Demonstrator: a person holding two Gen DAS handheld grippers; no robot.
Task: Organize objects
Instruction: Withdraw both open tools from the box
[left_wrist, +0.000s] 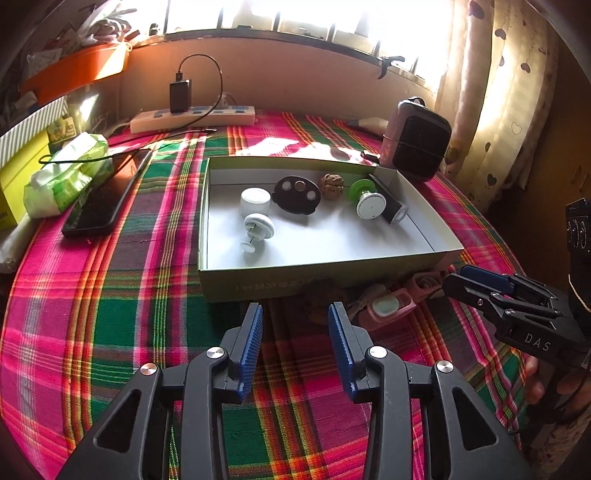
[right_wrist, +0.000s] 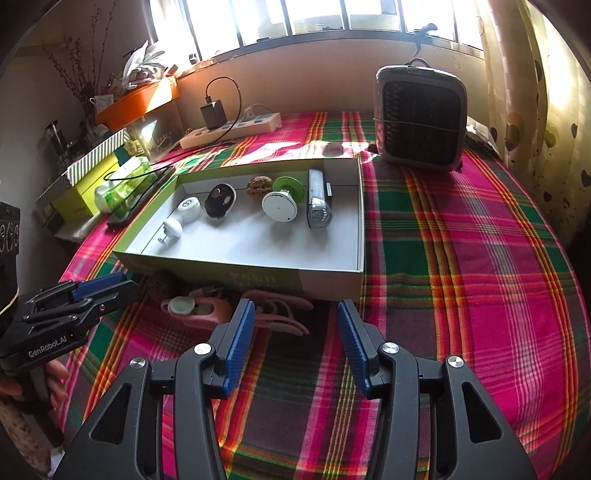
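Phone (left_wrist: 98, 206) only in left view.

The plaid-clothed surface (right_wrist: 461, 229) carries a shallow box (right_wrist: 332, 275) mid-surface, power strip (right_wrist: 236, 129) and heater (right_wrist: 419, 122) at its far edge.

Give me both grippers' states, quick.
Left gripper: open, holding nothing.
Right gripper: open, holding nothing.
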